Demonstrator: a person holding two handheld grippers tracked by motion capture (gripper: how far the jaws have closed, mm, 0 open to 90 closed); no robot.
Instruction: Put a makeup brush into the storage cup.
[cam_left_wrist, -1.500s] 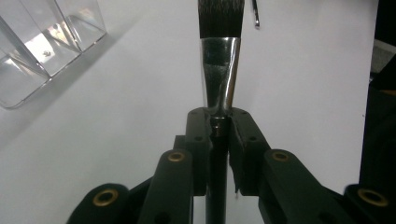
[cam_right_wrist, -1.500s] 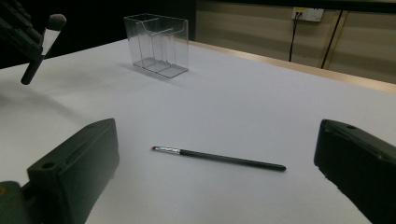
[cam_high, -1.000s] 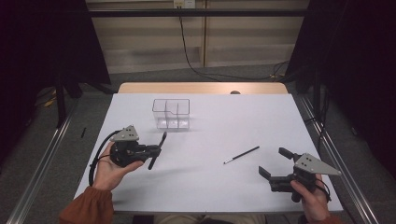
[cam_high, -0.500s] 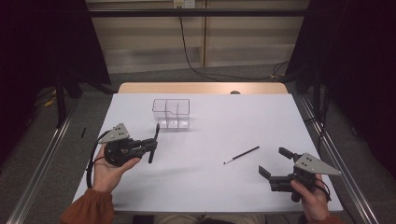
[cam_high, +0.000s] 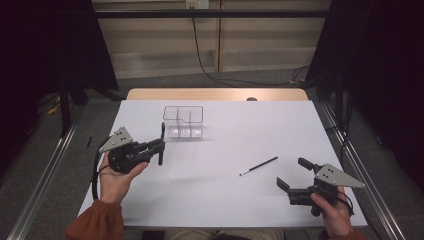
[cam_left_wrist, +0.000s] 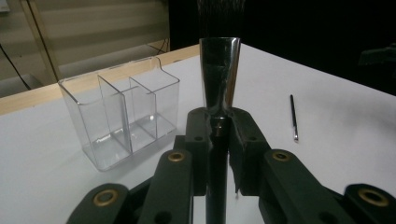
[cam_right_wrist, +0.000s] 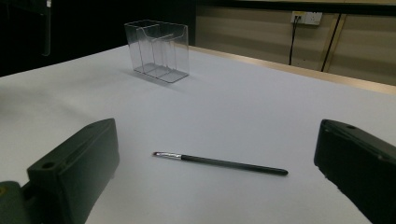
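Left tongs (cam_high: 161, 145) clamp brush (cam_left_wrist: 218, 88) upright beside clear organizer (cam_high: 183, 121).

Clear glossy plastic organizer (cam_left_wrist: 122, 113); shiny metal brush ferrule (cam_left_wrist: 219, 74)

High view: fixed above the near edge of the table (cam_high: 220, 200), facing forward and down, far enough to take in the whole top. Left gripper view: low over the left side, looking along its jaws, close to the clear organizer (cam_left_wrist: 121, 114). Right gripper view: low at the near right, facing far-left across the table. All three share the organizer (cam_high: 183, 121) (cam_right_wrist: 157, 49) and the thin brush (cam_high: 258, 166) (cam_left_wrist: 293, 116) (cam_right_wrist: 219, 163) lying on the table.
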